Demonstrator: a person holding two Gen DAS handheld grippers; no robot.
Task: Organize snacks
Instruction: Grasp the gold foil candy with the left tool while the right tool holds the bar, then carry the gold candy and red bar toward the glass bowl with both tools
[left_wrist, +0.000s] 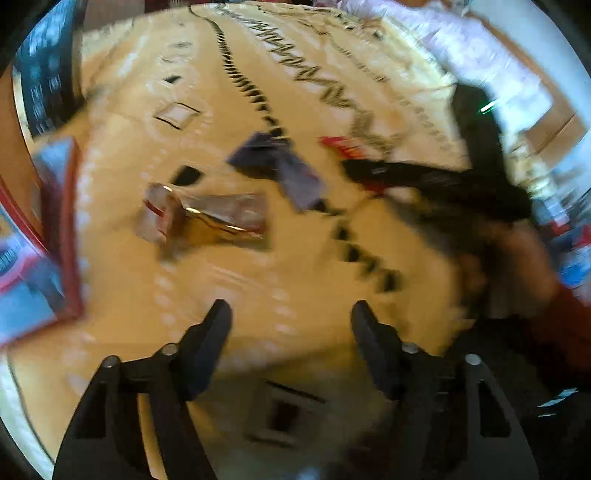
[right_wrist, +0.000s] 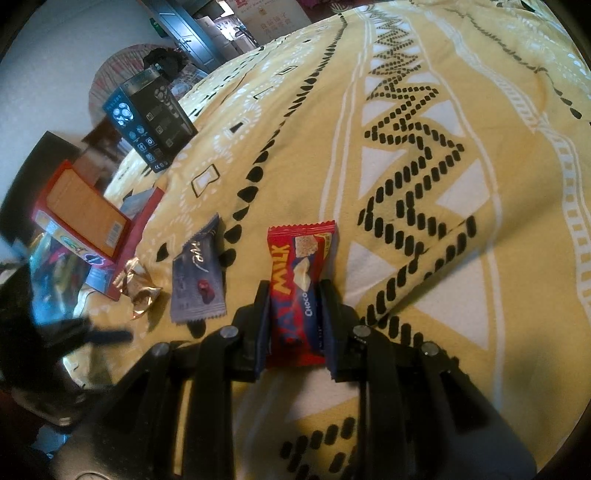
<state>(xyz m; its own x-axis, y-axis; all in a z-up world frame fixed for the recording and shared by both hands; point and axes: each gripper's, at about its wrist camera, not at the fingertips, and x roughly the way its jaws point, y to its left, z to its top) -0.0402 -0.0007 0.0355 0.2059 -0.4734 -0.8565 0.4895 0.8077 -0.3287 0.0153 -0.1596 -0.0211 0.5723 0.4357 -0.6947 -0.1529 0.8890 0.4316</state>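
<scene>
A red chocolate milk bar lies lengthwise between the pads of my right gripper, which is shut on it just above the yellow patterned bedspread. To its left lie a grey-blue wrapped snack and a crumpled gold wrapper. In the blurred left wrist view, my left gripper hangs open over the cloth with nothing between its fingers. Ahead of it are the gold wrapper and the grey-blue snack. The right gripper reaches in from the right with the red bar.
An open red snack box sits at the bedspread's left edge, and it also fills the left edge as a red box. A black product box stands behind it. A hand and red sleeve are at the right.
</scene>
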